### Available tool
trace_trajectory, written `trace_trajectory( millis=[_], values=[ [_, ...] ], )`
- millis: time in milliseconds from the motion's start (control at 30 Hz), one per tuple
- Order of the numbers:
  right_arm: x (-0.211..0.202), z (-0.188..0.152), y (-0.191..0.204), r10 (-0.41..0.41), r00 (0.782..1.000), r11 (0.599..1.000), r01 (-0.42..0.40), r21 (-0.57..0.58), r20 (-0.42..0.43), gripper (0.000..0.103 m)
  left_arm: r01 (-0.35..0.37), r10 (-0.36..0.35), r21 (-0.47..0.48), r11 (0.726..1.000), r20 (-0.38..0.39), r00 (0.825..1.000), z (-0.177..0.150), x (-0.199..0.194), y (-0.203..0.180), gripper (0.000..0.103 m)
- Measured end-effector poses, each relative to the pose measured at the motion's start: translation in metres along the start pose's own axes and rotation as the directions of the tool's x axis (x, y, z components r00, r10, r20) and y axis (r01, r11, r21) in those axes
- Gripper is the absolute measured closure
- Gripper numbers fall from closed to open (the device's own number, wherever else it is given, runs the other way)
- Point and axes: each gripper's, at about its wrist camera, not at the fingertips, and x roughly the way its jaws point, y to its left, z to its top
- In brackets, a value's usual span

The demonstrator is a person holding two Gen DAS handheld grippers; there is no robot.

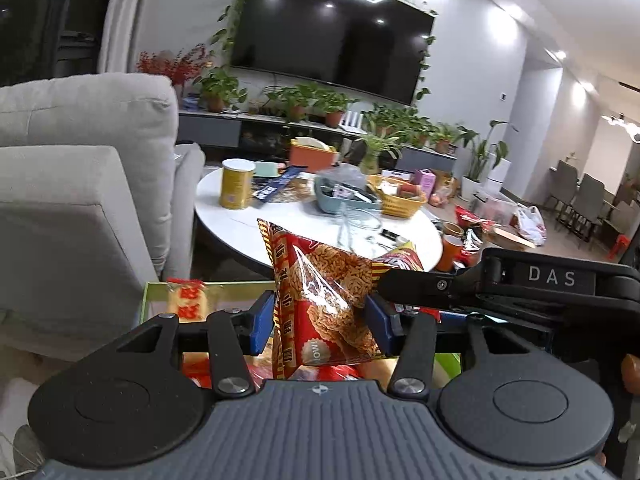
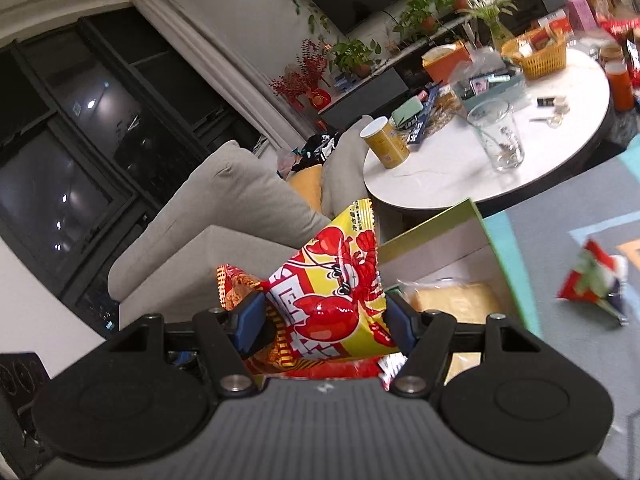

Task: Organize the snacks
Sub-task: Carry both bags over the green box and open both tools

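Observation:
My left gripper (image 1: 320, 320) is shut on a red noodle-snack bag (image 1: 320, 300), held upright above a green box (image 1: 152, 292) that holds several snack packs, among them a yellow and red pack (image 1: 186, 300). My right gripper (image 2: 326, 316) is shut on a yellow bag with a red lobster print (image 2: 340, 292). It shows in the left wrist view (image 1: 460, 284) right beside the red bag. The red bag's edge (image 2: 236, 284) shows left of the lobster bag. The green box (image 2: 448, 228) lies just beyond, with a pale yellow pack (image 2: 456, 300) inside.
A grey sofa (image 1: 80, 184) stands at the left. A round white table (image 1: 280, 216) ahead carries a yellow can (image 1: 236, 184), a woven basket (image 1: 396, 196), a teal tray (image 1: 340, 196) and a glass (image 2: 498, 136). A loose snack bag (image 2: 592, 280) lies on the rug at right.

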Motion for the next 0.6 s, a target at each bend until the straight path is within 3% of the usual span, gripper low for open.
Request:
trace_trajectory(
  millis=[200,333,467,600],
  values=[
    [0.029,-0.006,-0.007,-0.027,0.999,1.000,0.027,0.012,-0.019,0.037,-0.039,0.038,-0.016,0.999,-0.035,0.999,-0.007,0.028,0.019,0.055],
    [0.028,-0.008,-0.014,-0.100,0.995,0.994,0.101,0.031,-0.009,0.037,-0.127,0.126,-0.014,0.992,-0.048,0.991,-0.015,0.036,0.028,0.055],
    [0.008,-0.007,-0.009,-0.128,0.991,0.992,0.128,0.016,0.023,0.037,-0.109,0.107,-0.051,0.993,-0.033,0.994,-0.018,0.025,0.030,0.055],
    [-0.018,-0.010,-0.002,-0.131,0.990,0.991,0.132,-0.007,0.045,0.037,-0.094,0.093,-0.030,0.995,-0.025,0.995,-0.021,0.012,0.018,0.055]
  ],
)
